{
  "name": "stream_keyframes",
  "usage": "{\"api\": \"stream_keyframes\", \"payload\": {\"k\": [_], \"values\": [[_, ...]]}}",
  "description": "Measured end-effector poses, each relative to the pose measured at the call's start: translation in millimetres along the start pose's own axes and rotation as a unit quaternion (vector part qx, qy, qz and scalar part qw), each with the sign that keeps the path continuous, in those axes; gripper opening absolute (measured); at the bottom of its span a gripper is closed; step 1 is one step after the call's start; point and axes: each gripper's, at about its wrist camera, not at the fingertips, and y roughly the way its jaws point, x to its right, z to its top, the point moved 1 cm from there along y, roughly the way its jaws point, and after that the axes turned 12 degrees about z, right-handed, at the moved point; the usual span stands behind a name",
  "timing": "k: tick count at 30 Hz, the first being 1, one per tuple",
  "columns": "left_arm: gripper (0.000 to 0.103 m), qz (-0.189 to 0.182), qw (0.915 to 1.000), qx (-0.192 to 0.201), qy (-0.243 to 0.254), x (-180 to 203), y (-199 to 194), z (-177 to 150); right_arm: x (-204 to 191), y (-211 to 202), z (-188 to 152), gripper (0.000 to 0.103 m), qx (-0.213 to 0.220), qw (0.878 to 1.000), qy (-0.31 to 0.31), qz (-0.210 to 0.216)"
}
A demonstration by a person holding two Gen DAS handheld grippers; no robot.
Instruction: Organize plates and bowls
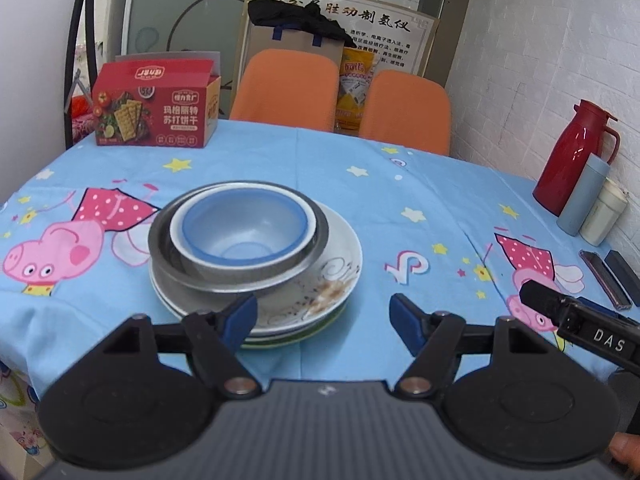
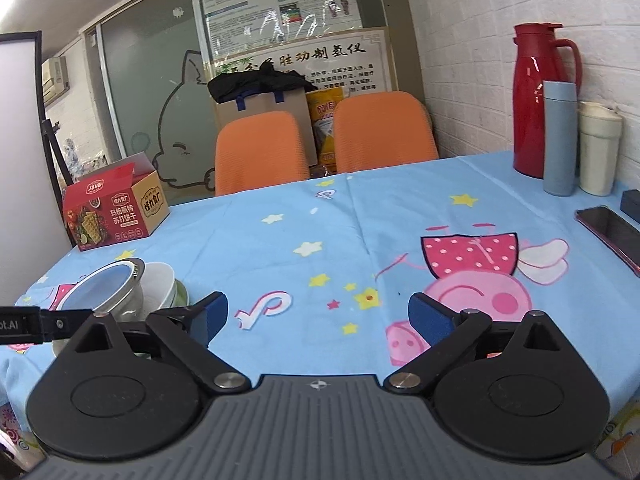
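In the left wrist view a stack stands on the blue cartoon tablecloth (image 1: 420, 200). A blue-rimmed bowl (image 1: 244, 232) sits inside a metal bowl (image 1: 188, 276), on a white patterned plate (image 1: 340, 268) with brown smears, with a green plate (image 1: 288, 340) underneath. My left gripper (image 1: 322, 320) hangs open just in front of the stack, nothing between its blue pads (image 1: 240, 320). In the right wrist view the same stack (image 2: 120, 292) is at the far left. My right gripper (image 2: 320, 316) is open over bare cloth to its right.
A red cracker box (image 1: 156, 108) stands at the table's far left. A red thermos (image 2: 540, 100), a blue bottle (image 2: 560, 140) and a cream cup (image 2: 600, 148) line the right wall, with a phone (image 2: 612, 232) in front. Two orange chairs (image 2: 256, 152) stand behind the table.
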Motion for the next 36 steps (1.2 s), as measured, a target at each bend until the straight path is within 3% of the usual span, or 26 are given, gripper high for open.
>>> {"api": "stream_keyframes", "payload": {"k": [6, 14, 19, 28, 36], "values": [[0.072, 0.018, 0.9996, 0.007, 0.023, 9, -8, -9, 7, -15, -16, 0.103, -0.002, 1.0, 0.014, 0.002], [0.073, 0.025, 0.9986, 0.038, 0.027, 13, -25, -10, 14, -29, -9, 0.103, 0.023, 0.999, 0.023, 0.002], [0.073, 0.029, 0.9985, 0.03, 0.035, 13, -23, -12, 13, -32, -12, 0.103, 0.022, 1.0, 0.022, 0.002], [0.073, 0.042, 0.9986, 0.019, 0.026, 6, -19, -17, 7, -29, -11, 0.103, 0.006, 1.0, 0.006, 0.003], [0.073, 0.049, 0.9973, 0.016, 0.051, 10, -22, -43, -5, -31, -26, 0.103, -0.026, 1.0, -0.002, 0.005]]}}
